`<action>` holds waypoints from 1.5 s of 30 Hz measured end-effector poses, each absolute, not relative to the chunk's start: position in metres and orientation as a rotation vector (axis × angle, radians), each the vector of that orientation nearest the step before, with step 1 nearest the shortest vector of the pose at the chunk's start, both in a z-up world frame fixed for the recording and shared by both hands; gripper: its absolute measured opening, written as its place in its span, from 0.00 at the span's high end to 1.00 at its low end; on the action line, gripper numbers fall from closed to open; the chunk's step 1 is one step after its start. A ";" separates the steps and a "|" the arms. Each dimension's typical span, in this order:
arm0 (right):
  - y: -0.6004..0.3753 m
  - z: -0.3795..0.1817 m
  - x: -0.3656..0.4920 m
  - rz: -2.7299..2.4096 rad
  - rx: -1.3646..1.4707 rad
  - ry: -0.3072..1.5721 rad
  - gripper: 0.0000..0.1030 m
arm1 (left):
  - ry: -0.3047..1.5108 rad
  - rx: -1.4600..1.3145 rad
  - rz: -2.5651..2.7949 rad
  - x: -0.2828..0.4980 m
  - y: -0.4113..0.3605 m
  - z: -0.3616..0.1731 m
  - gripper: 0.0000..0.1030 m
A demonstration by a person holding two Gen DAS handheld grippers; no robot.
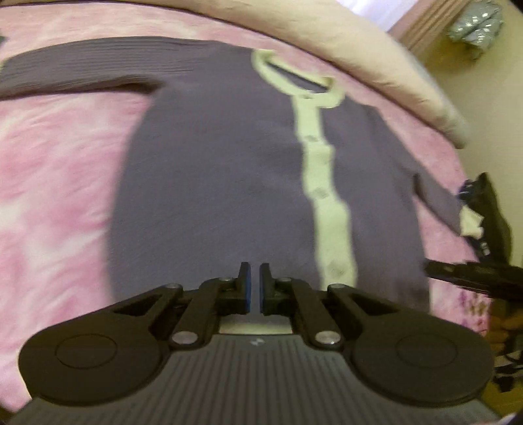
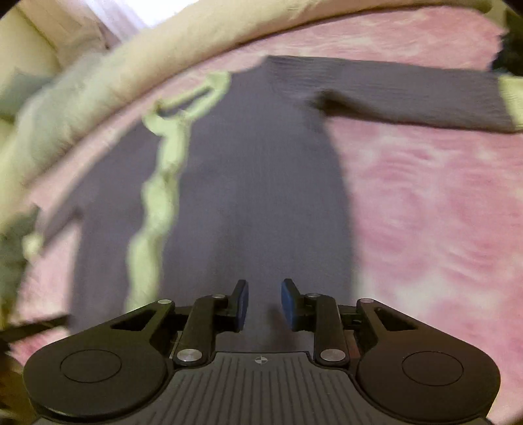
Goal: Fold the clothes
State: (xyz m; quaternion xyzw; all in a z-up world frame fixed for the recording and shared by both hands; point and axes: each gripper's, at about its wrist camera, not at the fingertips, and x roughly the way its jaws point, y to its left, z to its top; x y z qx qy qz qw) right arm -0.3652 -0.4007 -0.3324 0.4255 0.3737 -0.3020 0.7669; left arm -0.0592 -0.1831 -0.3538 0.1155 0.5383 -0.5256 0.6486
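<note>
A purple cardigan (image 1: 212, 170) (image 2: 255, 183) with a pale green button band (image 1: 320, 163) (image 2: 160, 196) lies flat on a pink blanket (image 1: 55, 183) (image 2: 431, 212), neckline far from me. One sleeve (image 1: 81, 65) (image 2: 408, 94) stretches straight out sideways. The other sleeve (image 1: 438, 202) runs down to a pale cuff (image 1: 470, 222). My left gripper (image 1: 255, 271) hovers over the hem area, shut, with no cloth visibly pinched. My right gripper (image 2: 264, 291) also sits over the hem, jaws apart, only purple cloth showing behind the gap. Both views are motion-blurred.
A cream duvet (image 1: 359, 49) (image 2: 98, 81) is bunched along the far side of the bed. The other gripper's black body shows at the right edge of the left wrist view and the left edge of the right wrist view. A silvery bundle (image 1: 474, 23) lies beyond the bed.
</note>
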 end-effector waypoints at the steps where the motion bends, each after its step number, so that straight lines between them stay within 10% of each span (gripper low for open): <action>1: -0.407 -0.338 -0.356 -0.625 0.959 0.774 0.73 | 1.227 0.260 -1.210 -0.061 -0.194 -0.357 0.98; 14: -0.486 -0.400 -0.256 -0.352 1.169 0.642 0.72 | 1.313 0.080 -1.089 -0.016 -0.259 -0.385 0.96; 18: -0.490 -0.404 -0.247 -0.343 1.195 0.607 0.39 | 1.330 0.096 -1.108 -0.006 -0.272 -0.391 0.96; 23: -0.496 -0.413 -0.226 -0.317 1.196 0.610 0.40 | 1.372 0.087 -1.103 -0.005 -0.272 -0.398 0.96; 28: -0.499 -0.423 -0.209 -0.264 1.174 0.666 0.99 | 1.391 0.087 -1.103 -0.005 -0.276 -0.404 0.96; 38: -0.496 -0.415 -0.213 -0.379 1.010 0.755 1.00 | 1.348 0.185 -1.111 -0.007 -0.276 -0.404 0.97; 41: -0.490 -0.399 -0.234 -0.426 1.040 0.722 0.84 | 1.348 0.195 -1.116 -0.009 -0.268 -0.401 0.96; 43: -0.473 -0.393 -0.255 -0.374 1.095 0.701 0.47 | 1.360 0.190 -1.110 -0.010 -0.260 -0.400 0.96; 45: -0.454 -0.387 -0.272 -0.318 1.126 0.689 0.47 | 1.371 0.179 -1.100 -0.012 -0.252 -0.399 0.96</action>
